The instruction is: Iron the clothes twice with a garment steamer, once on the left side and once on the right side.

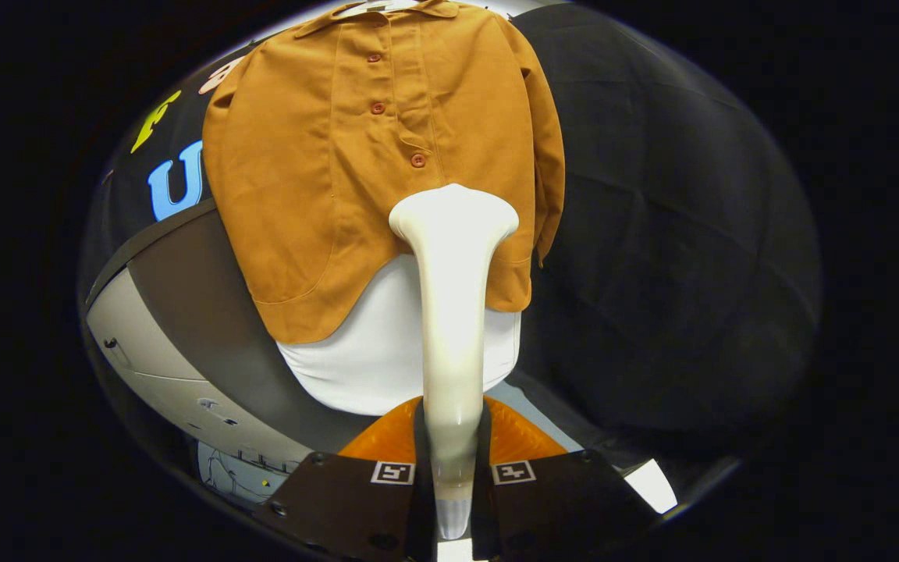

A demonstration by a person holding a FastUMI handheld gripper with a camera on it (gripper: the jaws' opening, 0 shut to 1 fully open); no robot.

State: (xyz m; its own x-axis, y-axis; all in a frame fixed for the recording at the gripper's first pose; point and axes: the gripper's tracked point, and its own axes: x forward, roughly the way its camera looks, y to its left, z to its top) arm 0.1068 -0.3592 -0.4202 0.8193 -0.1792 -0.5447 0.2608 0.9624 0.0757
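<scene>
An orange-brown buttoned shirt (325, 164) hangs in front of me over a white board (375, 359). My gripper (451, 460) is shut on the cream handle of the garment steamer (453, 312), which rises straight up between the fingers. The steamer's wide head (453, 215) rests against the shirt's lower hem, just right of the button placket and below the lowest button (417, 160). The steamer hides part of the hem behind it.
A grey and white panel (176, 312) stands to the left of the shirt. The booth's black cloth wall (676, 234) hangs to the right and behind. A pale floor strip (652, 484) shows low on the right.
</scene>
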